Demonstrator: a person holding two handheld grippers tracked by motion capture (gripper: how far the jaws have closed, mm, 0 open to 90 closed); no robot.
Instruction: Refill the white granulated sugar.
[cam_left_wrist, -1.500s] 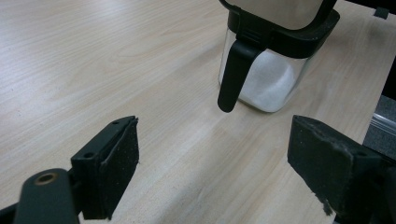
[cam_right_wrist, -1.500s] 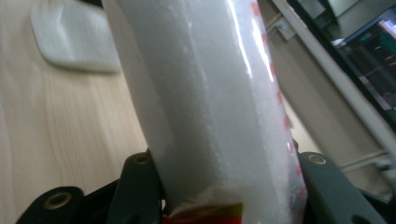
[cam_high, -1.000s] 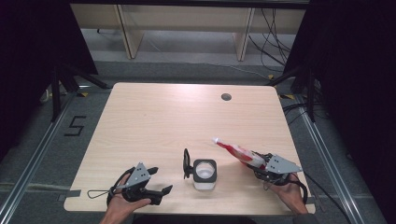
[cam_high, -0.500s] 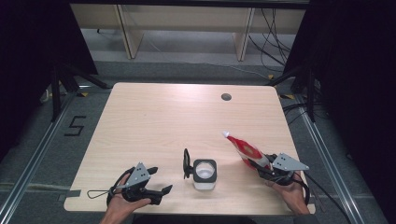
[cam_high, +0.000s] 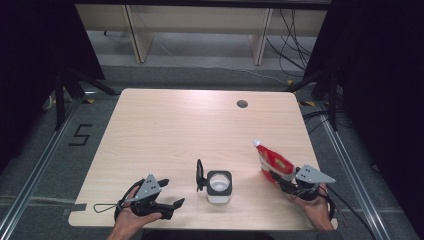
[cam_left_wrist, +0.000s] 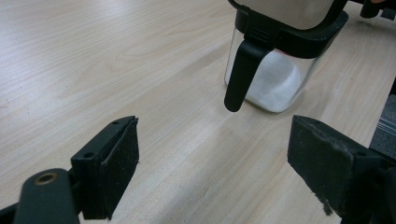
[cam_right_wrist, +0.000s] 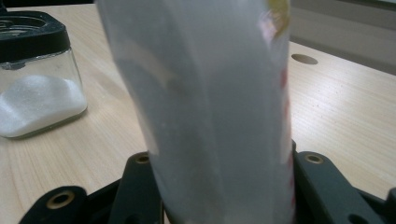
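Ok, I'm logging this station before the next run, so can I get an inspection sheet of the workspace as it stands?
Surface: light wooden table, one cable hole at the far side.
Job's things: glass jar with white granules, black lid flipped open; red-and-white pouch.
Clutter: nothing seen.
Grippers: left gripper open, empty, near the table's front edge; right gripper shut on the pouch.
Cables: a black loop trails from the left gripper.
Surroundings: dark curtains, floor rails, loose wires behind the table.

Change noted: my right gripper (cam_high: 289, 181) has swung its pouch (cam_high: 272, 161).
The pouch, earlier tipped left toward the jar (cam_high: 219, 186), now stands nearly upright, farther from it, nearer my side.
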